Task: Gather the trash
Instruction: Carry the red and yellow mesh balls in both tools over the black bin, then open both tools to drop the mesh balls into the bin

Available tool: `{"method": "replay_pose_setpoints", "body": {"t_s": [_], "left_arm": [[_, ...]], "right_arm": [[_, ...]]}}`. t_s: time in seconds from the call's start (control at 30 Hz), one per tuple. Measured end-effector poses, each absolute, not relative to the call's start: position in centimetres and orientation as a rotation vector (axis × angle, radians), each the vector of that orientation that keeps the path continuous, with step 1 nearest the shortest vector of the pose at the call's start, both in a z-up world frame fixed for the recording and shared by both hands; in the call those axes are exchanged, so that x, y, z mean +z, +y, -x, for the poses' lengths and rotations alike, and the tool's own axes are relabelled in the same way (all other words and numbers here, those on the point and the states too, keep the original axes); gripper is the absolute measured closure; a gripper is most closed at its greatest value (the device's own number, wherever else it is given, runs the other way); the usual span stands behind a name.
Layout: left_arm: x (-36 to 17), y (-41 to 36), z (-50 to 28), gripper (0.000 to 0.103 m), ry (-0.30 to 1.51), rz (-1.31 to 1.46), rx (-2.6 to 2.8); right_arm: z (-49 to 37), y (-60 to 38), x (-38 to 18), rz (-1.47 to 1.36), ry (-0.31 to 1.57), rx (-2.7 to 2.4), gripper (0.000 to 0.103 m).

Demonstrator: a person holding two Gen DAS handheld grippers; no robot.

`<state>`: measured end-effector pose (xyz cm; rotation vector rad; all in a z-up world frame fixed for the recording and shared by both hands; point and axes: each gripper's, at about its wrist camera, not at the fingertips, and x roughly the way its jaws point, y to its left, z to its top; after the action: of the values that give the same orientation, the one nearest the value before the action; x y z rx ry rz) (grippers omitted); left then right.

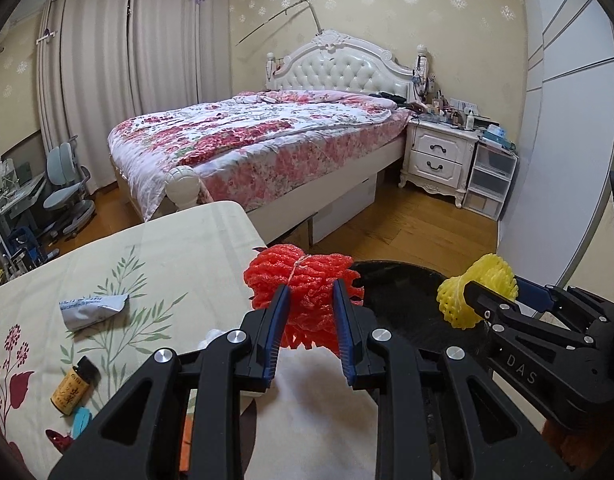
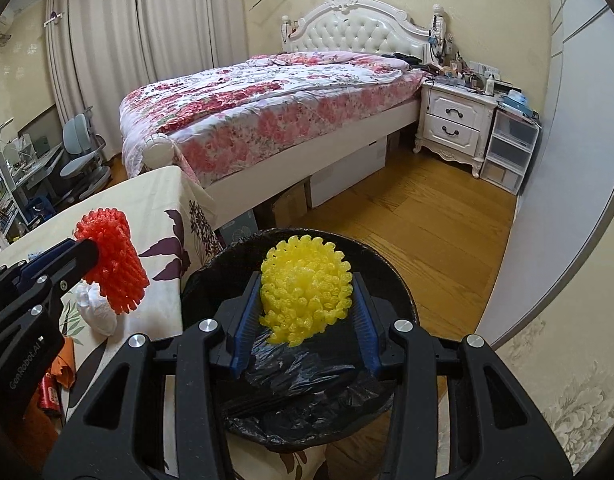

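Observation:
My left gripper [image 1: 309, 300] is shut on a red foam fruit net [image 1: 303, 280] and holds it over the table's right edge, beside the bin; the net also shows in the right wrist view [image 2: 111, 256]. My right gripper [image 2: 307, 296] is shut on a yellow foam fruit net [image 2: 305, 288] and holds it above the black-lined trash bin [image 2: 307, 376]. The yellow net also shows at the right of the left wrist view [image 1: 477, 294]. A crumpled grey wrapper [image 1: 93, 310] and a small yellow bottle with a black cap [image 1: 73, 386] lie on the table.
The table carries a floral cloth [image 1: 159, 256]. A crumpled white tissue [image 2: 95, 312] lies near its right edge. A bed [image 1: 259, 136], a white nightstand [image 1: 439, 156], plastic drawers [image 1: 491, 180] and a desk chair [image 1: 67, 184] stand beyond on the wood floor.

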<state>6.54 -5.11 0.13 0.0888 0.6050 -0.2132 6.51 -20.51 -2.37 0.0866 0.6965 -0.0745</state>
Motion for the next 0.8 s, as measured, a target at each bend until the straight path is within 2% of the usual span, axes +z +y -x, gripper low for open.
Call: {"method": "replay_pose_setpoints", "body": {"t_s": [0.2,0.27,0.37,0.43,0.5,0.53,0.6,0.7,0.8], "left_arm": [[-0.9,-6.9,-8.4,0.077,0.628,-0.109,-0.22],[-1.1,-7.2,-8.8,0.077,0.631,-0.117,-0.221],[-1.4,-7.3,-9.1,0.07,0.637,-0.123,-0.214],[-1.5,-7.3,-9.3,0.06,0.64,-0.125,-0.206],[-1.4,-7.2,-9.1,0.045,0.634,-0.125,-0.196],[-1.4,-7.2,-9.1,0.044,0.632,-0.122,-0.194],[-1.2,-7.1,-9.0,0.034,0.632,-0.119,-0.187],[-0.7,-6.6,-8.7,0.028,0.63,-0.107,-0.175],[-0.2,-6.2,-8.3,0.025,0.639,-0.097,-0.165]], "right_arm": [[-7.4,-22.0,-3.3,-0.114,0.714,-0.087,0.06],[-7.6,-22.3,-3.5,-0.122,0.713,-0.089,0.055],[-7.6,-22.7,-3.6,-0.133,0.71,-0.113,0.046],[-7.7,-22.9,-3.5,-0.14,0.709,-0.126,0.045],[-7.5,-23.2,-3.4,-0.141,0.708,-0.142,0.045],[-7.5,-23.3,-3.4,-0.14,0.705,-0.147,0.045],[-7.3,-23.4,-3.2,-0.137,0.702,-0.157,0.044],[-7.0,-23.6,-2.8,-0.139,0.696,-0.165,0.042],[-6.5,-23.6,-2.5,-0.14,0.686,-0.168,0.036]]}}
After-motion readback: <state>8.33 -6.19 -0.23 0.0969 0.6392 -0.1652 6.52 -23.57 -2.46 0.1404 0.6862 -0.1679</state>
